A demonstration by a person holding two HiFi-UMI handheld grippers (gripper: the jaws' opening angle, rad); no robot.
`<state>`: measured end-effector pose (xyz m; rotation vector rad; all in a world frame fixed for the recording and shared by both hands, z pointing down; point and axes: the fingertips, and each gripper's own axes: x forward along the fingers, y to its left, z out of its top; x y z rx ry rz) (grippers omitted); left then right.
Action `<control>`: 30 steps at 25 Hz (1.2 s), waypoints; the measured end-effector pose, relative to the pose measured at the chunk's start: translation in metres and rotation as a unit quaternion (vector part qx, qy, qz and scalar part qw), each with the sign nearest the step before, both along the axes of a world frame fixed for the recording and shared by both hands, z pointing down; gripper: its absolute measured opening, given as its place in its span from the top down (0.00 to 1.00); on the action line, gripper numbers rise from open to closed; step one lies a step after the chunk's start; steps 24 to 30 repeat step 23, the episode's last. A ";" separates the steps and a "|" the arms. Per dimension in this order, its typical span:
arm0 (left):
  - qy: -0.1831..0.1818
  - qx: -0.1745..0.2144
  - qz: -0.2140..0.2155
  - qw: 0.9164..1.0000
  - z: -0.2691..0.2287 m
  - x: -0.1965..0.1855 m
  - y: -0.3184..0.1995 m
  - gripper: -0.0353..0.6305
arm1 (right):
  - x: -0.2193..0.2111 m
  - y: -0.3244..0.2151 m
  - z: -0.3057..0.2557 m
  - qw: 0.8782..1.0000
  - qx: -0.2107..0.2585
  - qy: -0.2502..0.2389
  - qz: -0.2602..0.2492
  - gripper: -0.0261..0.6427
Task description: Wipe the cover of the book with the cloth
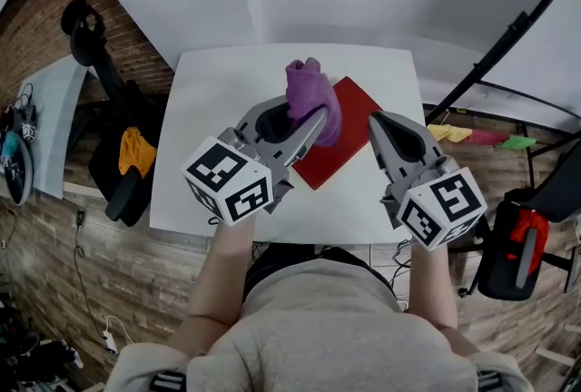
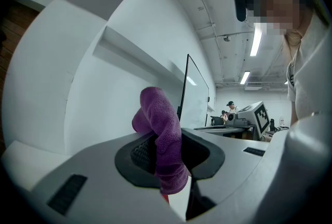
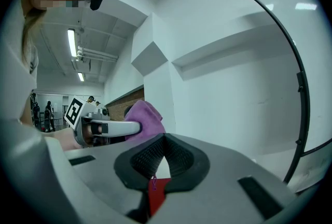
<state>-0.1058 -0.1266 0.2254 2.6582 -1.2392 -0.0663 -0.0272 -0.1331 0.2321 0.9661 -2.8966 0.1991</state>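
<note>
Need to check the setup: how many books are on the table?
1: a flat red book lies on the white table, partly hidden by the purple cloth clamped in the left gripper.

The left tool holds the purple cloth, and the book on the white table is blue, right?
No, the book is red, not blue; the head view shows it. The left tool does hold the purple cloth, and the table is white.

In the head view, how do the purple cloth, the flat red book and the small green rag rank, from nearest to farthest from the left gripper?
1. Purple cloth, pinched in the left gripper's jaws.
2. Red book, on the white table, below the cloth.
3. Green rag, off the table, far right.
</note>
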 end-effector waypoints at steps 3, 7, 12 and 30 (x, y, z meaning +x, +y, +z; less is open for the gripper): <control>0.000 -0.001 0.001 1.000 0.000 0.000 0.001 0.79 | -0.001 0.001 0.000 1.000 -0.004 -0.002 0.001 0.93; -0.001 -0.002 0.004 1.000 0.000 0.002 0.000 0.79 | -0.001 0.001 0.004 1.000 -0.008 -0.001 0.002 0.93; -0.007 -0.005 0.010 1.000 0.004 0.008 0.003 0.79 | 0.002 0.000 0.005 1.000 -0.007 -0.005 0.007 0.93; -0.006 -0.004 0.007 1.000 0.002 -0.001 0.002 0.79 | -0.002 0.000 0.005 1.000 -0.009 -0.007 0.013 0.93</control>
